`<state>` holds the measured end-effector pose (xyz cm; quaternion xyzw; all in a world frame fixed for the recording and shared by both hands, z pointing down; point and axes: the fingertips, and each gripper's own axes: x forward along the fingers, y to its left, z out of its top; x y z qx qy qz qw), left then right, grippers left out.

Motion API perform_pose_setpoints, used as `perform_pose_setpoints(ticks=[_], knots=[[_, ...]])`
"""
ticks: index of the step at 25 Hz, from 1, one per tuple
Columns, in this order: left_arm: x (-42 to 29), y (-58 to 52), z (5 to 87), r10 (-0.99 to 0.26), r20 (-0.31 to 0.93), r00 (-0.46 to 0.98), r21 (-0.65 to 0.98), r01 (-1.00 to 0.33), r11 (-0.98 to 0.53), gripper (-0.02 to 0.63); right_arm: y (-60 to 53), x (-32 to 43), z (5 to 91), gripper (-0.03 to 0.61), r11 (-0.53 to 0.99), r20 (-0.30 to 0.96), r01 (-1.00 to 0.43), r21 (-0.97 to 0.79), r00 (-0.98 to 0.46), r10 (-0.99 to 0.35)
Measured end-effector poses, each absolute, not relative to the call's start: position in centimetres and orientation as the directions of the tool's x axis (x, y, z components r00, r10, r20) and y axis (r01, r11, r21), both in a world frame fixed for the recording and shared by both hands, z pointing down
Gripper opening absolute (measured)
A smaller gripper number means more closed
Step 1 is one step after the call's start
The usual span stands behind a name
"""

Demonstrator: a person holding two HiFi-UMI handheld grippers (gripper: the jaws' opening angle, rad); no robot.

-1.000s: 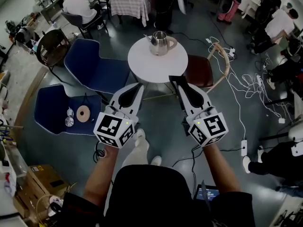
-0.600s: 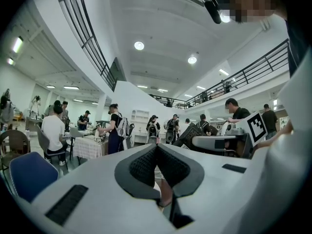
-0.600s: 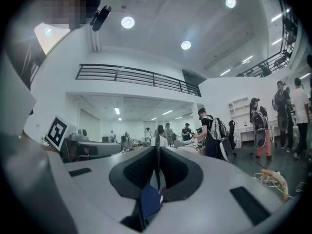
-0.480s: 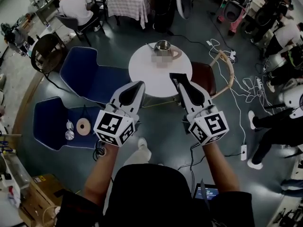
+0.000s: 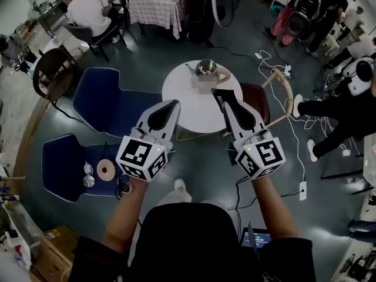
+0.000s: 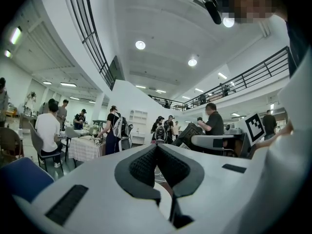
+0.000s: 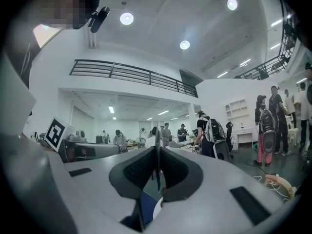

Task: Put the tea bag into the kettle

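Tea bag (image 5: pixel 220 91), a thin dark slip, is pinched at the right gripper's (image 5: pixel 228 101) tip, short of the kettle (image 5: pixel 207 69). It is probably light, limp and easily torn, so grip its top edge. Left gripper (image 5: pixel 170 106) jaws are pressed together, empty. The kettle sits near the table's (image 5: pixel 176 93) far rim, chairs flank it, and the way in from above looks free

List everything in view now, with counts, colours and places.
table: one, white, round, straight ahead
kettle: one, metal, on the table's far side
padded chairs: two, blue, left of the table
tape roll: one, tan, on the nearer blue chair
wooden-framed chair: one, dark red seat, right of table
power strip: one, white, floor at right
people: several, round the room's edges
tea bag: one, dark, thin, held in right gripper
left gripper: one, white, fingers together, empty
right gripper: one, white, fingers shut on tea bag
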<state>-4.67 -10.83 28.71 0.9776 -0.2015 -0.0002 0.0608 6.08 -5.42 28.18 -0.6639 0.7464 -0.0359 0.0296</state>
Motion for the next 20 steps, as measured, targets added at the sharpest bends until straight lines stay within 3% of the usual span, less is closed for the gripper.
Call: perform_pose_setpoints(ticks=[20], knots=[[-0.2,-18.0,31.3,-0.421,0.068,0.905,0.152,-0.426,-0.892,0.014,-13.6,11.1,30.0,0.044,0.145,0.040,-0.984,-0.103,-0.149,-0.988]])
